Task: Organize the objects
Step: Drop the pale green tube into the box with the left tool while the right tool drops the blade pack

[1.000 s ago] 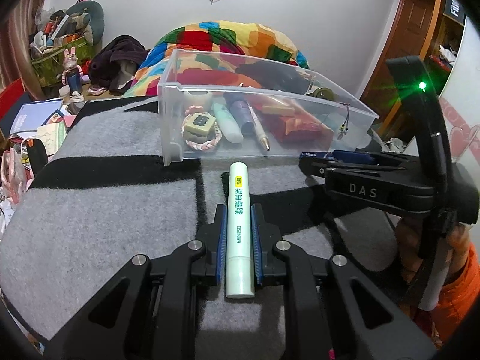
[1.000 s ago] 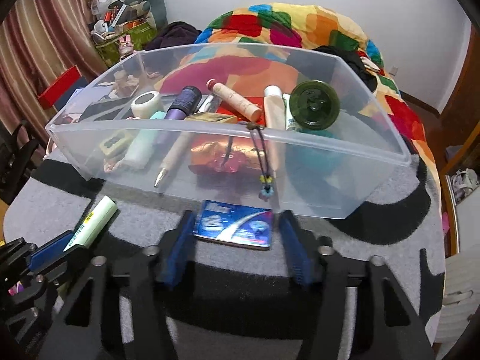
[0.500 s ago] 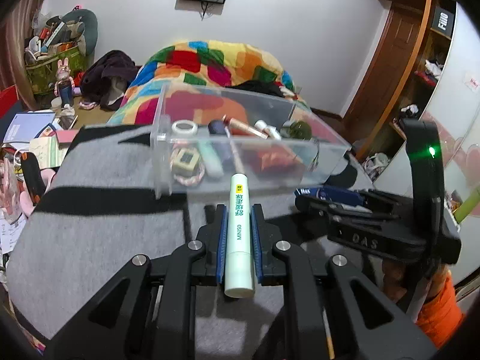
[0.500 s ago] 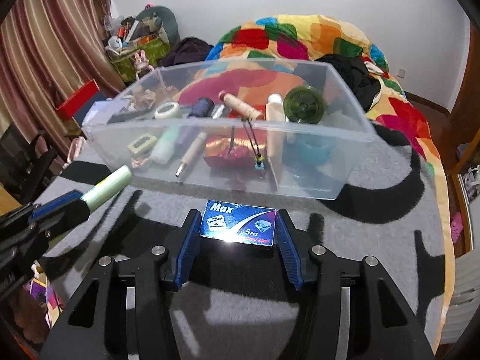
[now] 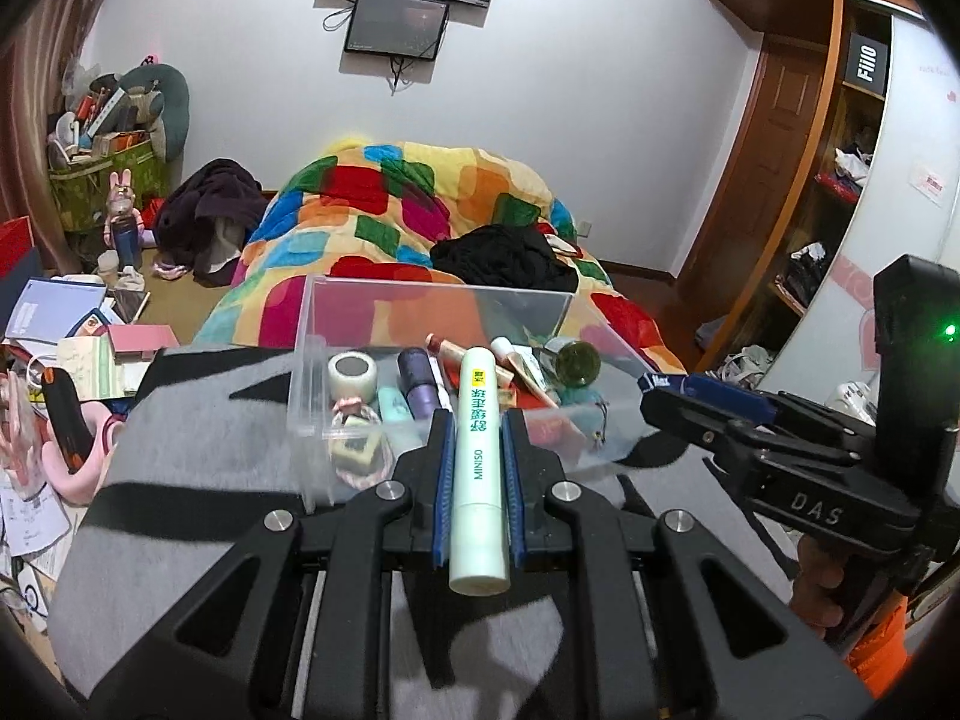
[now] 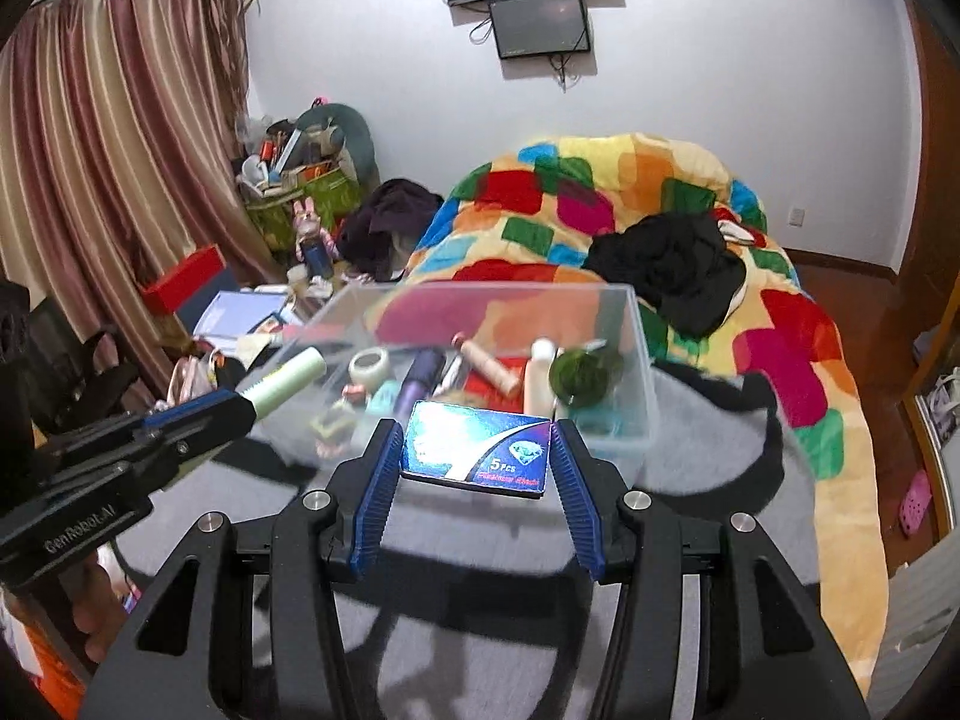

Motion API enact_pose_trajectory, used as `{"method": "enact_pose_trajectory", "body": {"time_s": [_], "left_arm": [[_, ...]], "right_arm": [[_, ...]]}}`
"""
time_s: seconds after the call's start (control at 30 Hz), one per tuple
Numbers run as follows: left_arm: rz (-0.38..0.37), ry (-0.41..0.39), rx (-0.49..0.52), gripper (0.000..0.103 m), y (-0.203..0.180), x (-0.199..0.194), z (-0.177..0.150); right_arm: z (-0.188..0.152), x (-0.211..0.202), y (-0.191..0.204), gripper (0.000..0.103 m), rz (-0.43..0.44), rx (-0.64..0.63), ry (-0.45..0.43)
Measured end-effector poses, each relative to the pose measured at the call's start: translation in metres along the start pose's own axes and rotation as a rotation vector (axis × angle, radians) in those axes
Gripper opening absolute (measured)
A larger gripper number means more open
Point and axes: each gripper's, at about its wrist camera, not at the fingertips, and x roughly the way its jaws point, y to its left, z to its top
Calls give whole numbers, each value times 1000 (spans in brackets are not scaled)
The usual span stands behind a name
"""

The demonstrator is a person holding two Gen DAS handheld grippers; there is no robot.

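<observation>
Lifting clear of the grey blanket (image 5: 198, 468), both grippers have been raised together over the last second, and the clear bin (image 5: 312, 396), seen level a moment ago, is now looked down into. The pale tube (image 5: 478, 468) is pinched lengthwise in the left gripper (image 5: 478, 420), jaws nearly closed on it, its tip over the bin's near wall. The blue card pack (image 6: 477, 450) is clamped flat in the right gripper (image 6: 477, 456), jaws partly open on its short edges, just short of that wall. Neither item is in the bin yet; a drop among the clutter inside looks likely next.
</observation>
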Motion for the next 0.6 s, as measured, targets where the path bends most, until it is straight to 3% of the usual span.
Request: {"method": "enact_pose_trajectory", "body": {"time_s": [0.47,0.6], "left_arm": [[-12,120,7,15,14,64,18],[12,103,52,16,6,64,14]], "right_arm": [[19,74,-8,47,7,19,119],[12,75,-4,48,-6,-16,122]]}}
